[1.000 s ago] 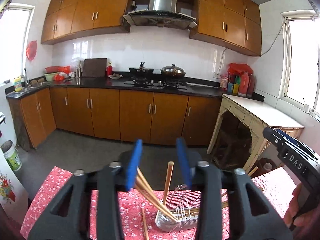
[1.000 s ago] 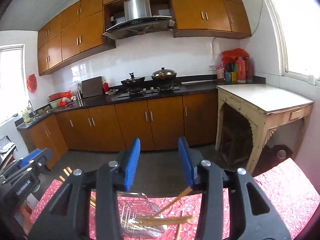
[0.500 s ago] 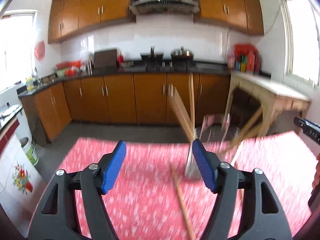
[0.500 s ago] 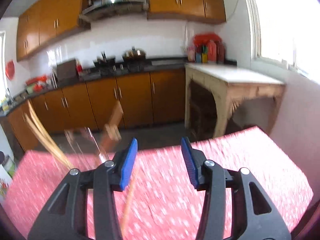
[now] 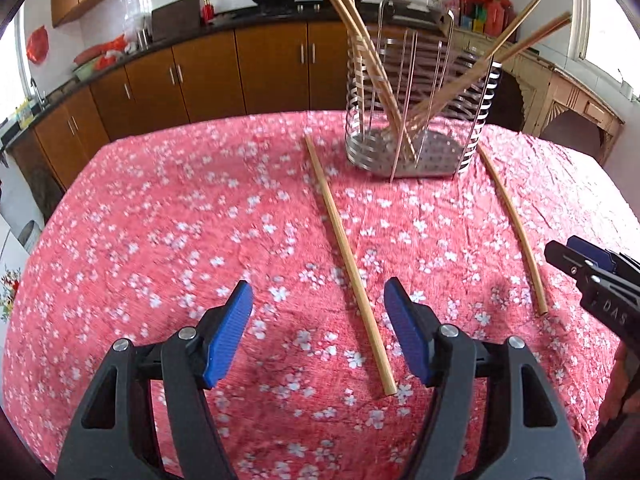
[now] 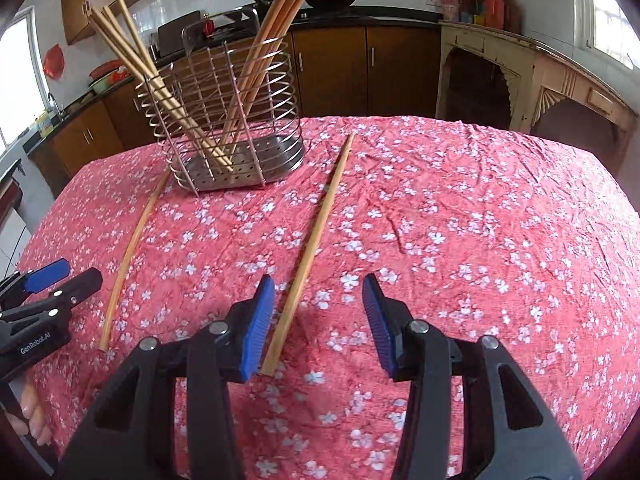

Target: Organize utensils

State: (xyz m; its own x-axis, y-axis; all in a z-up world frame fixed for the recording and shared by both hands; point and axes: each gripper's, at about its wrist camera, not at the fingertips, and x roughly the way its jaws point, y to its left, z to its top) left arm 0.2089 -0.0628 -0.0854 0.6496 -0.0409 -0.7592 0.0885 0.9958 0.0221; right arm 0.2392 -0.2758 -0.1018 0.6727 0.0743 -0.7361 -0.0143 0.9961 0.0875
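Note:
A steel wire utensil holder [image 5: 416,120] [image 6: 232,120] stands at the far side of the table with several wooden chopsticks leaning in it. Two loose chopsticks lie on the cloth. One chopstick [image 5: 344,252] [image 6: 124,260] runs toward my left gripper [image 5: 318,308] [image 6: 68,276], which is open; the stick's near end lies between the jaws, close to the right pad, untouched. The other chopstick [image 6: 312,248] [image 5: 516,228] runs toward my right gripper [image 6: 318,300] [image 5: 568,250], also open; its near end lies just beside the left pad.
A red floral tablecloth [image 5: 160,220] covers the table, whose far edge drops off behind the holder. Brown kitchen cabinets [image 5: 208,72] line the back wall and a pale wooden side table [image 6: 540,76] stands at the right. A hand [image 6: 32,412] holds the left gripper.
Both grippers have sunk from well above the table and tipped down toward the cloth. The left jaws stand wider than before. The two loose chopsticks and the holder have not moved.

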